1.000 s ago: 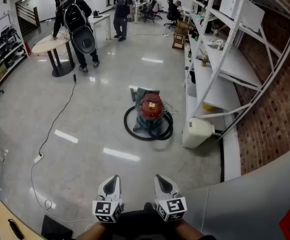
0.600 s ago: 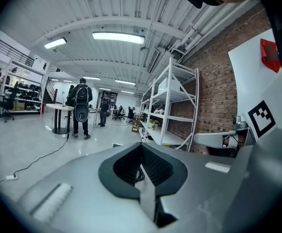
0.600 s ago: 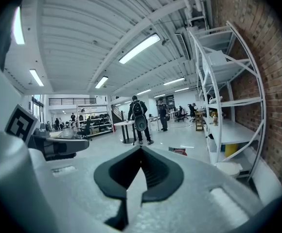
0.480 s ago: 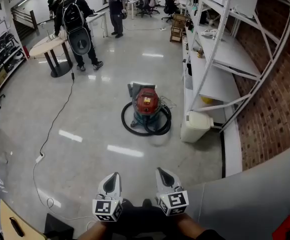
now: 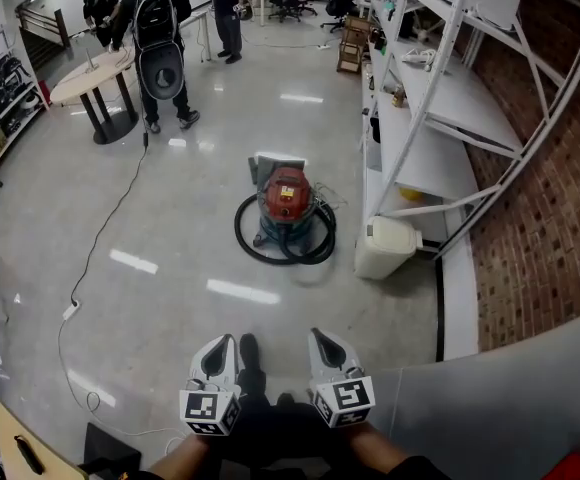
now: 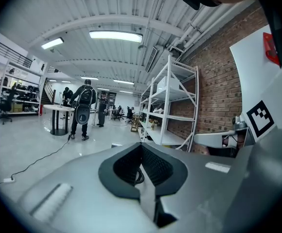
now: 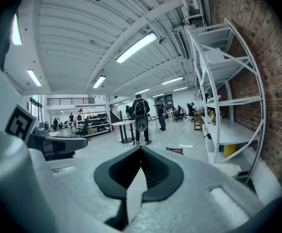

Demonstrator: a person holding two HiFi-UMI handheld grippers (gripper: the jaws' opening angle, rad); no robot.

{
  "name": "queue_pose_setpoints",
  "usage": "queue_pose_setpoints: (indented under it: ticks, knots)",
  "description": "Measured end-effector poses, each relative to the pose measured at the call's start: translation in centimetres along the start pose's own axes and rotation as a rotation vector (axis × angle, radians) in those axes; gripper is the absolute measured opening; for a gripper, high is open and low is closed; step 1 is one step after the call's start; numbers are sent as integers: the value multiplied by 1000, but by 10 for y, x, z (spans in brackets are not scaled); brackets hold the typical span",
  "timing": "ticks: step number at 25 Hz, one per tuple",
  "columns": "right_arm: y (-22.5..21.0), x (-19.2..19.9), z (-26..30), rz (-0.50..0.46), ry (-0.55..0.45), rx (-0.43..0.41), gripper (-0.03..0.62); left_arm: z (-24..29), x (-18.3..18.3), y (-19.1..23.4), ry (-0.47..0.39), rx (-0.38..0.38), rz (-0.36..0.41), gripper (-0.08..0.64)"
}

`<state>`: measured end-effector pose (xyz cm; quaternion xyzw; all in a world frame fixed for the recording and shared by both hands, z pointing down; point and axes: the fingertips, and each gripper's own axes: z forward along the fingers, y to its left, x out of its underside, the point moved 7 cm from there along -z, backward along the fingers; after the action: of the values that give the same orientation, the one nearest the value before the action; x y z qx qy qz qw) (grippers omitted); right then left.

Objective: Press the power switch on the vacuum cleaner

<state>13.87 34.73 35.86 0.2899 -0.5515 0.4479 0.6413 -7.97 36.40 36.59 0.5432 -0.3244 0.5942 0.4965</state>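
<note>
The vacuum cleaner (image 5: 286, 194), a round canister with a red top, stands on the shiny floor a few steps ahead in the head view. Its black hose (image 5: 270, 251) is coiled round its base. My left gripper (image 5: 224, 343) and right gripper (image 5: 321, 337) are held side by side low at the frame's bottom, far short of the vacuum. Both are shut with nothing between the jaws. In the right gripper view the vacuum cleaner (image 7: 176, 151) shows as a small red patch just past the right gripper (image 7: 141, 148). The left gripper (image 6: 141, 144) points along the floor toward the shelving.
White shelving (image 5: 440, 98) runs along the brick wall (image 5: 540, 218) on the right, with a white bin (image 5: 384, 247) at its foot next to the vacuum. A cable (image 5: 105, 233) trails across the floor to a power strip (image 5: 70, 311). People stand by a round table (image 5: 95, 73) far off.
The head view has moved forward across the floor toward the vacuum. A shoe now shows between the grippers. Both grippers stay shut and low.
</note>
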Motion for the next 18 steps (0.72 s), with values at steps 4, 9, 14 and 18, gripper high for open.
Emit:
queue_pose_setpoints:
  ticks: [4, 9, 14, 18]
  knots:
    - [-8, -1, 14, -3, 16, 16, -8, 24, -4, 3, -3, 28, -6, 15]
    - [-19, 0, 43, 5, 33, 38, -8, 55, -5, 17, 13, 50, -14, 15]
    - [-30, -3, 79, 33, 75, 54, -8, 92, -9, 38, 40, 57, -27, 15]
    - [-35, -14, 115, 32, 87, 63, -8, 124, -18, 60, 49, 71, -19, 15]
